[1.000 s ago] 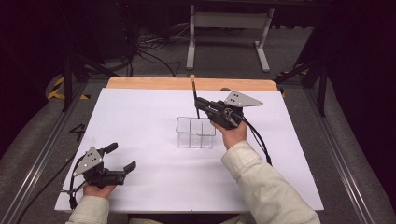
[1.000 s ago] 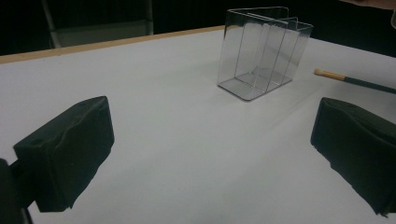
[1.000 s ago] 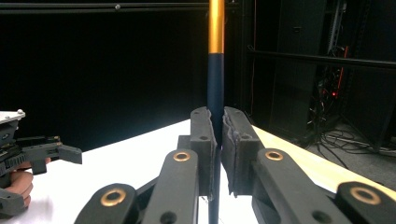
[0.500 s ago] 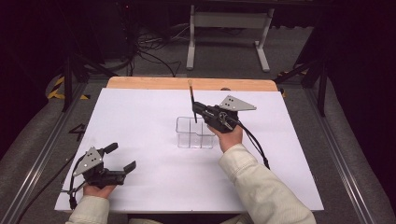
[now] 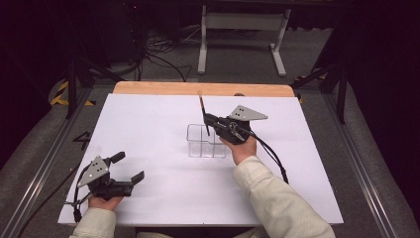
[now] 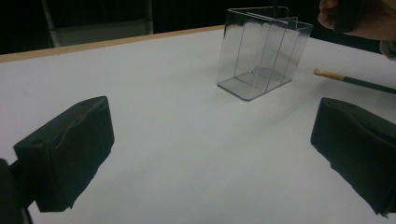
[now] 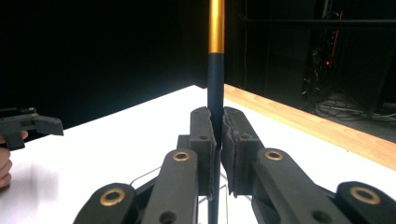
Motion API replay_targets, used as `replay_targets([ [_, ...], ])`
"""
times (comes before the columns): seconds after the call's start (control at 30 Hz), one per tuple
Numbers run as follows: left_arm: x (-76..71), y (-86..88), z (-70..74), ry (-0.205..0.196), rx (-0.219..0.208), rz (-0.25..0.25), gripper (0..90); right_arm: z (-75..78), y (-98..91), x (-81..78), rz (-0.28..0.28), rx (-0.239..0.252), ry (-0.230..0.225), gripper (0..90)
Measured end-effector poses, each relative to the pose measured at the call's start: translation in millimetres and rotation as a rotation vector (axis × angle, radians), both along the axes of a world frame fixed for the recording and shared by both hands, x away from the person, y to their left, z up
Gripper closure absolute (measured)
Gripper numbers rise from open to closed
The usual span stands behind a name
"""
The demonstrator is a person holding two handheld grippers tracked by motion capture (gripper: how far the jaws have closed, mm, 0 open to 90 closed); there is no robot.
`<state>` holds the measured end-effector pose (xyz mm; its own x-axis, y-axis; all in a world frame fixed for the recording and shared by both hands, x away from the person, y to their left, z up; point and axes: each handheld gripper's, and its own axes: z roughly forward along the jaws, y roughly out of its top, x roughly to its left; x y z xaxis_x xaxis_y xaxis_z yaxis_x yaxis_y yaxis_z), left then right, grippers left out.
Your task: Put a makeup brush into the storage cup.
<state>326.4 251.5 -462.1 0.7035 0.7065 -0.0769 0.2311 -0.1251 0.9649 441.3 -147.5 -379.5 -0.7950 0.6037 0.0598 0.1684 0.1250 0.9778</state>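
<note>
A person at a white-covered table [image 5: 148, 129] is holding a slim, dark-handled brush [image 5: 203, 113] upright in the right hand-held gripper [image 5: 208, 120], poising it directly over a clear plastic organiser [image 5: 206, 141] divided into compartments. In the right gripper view the two black jaws are clamping the brush's stem [image 7: 215, 84] from both sides, pressing on the dark part just below a gold band, with the rest of the stem running up out of the picture. The left hand-held gripper [image 5: 130, 167] is resting near the table's front left corner, its jaws standing wide apart with nothing between them. From that side, a second stick [image 6: 355, 81] with a pale tip is lying flat on the table just beyond the organiser [image 6: 261, 51].

The brush is looking light and stiff, a thin rod that is likely to pivot or slip between the pads if the grip is loosened, so a hold on the mid-stem, as here, seems to be giving the best control of its tilt. The organiser is looking equally light and rigid, with thin walls and a smooth base, so it is probably going to slide or tip if the brush is catching on its rim. Which compartment the lower end is hanging over cannot be told.
</note>
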Motion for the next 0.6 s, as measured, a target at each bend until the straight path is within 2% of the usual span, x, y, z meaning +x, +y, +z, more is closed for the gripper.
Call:
replay_targets([
  [0.13,0.1,-0.1,-0.1,0.001,0.000,-0.001,0.1,-3.1,-0.2,-0.8,-0.003,-0.001,-0.002,83.1],
  [0.3,0.2,-0.4,-0.3,0.001,0.000,0.002,0.1,-11.5,-1.3,-1.3,-0.005,-0.029,0.019,83.0],
  [0.43,0.2,-0.4,-0.3,0.001,0.000,0.002,0.1,-12.7,-0.9,-1.3,-0.004,-0.031,0.027,82.9],
  [0.6,0.1,-0.3,-0.3,0.000,0.001,0.002,0.1,-16.0,2.1,-1.9,-0.003,-0.056,0.042,82.8],
])
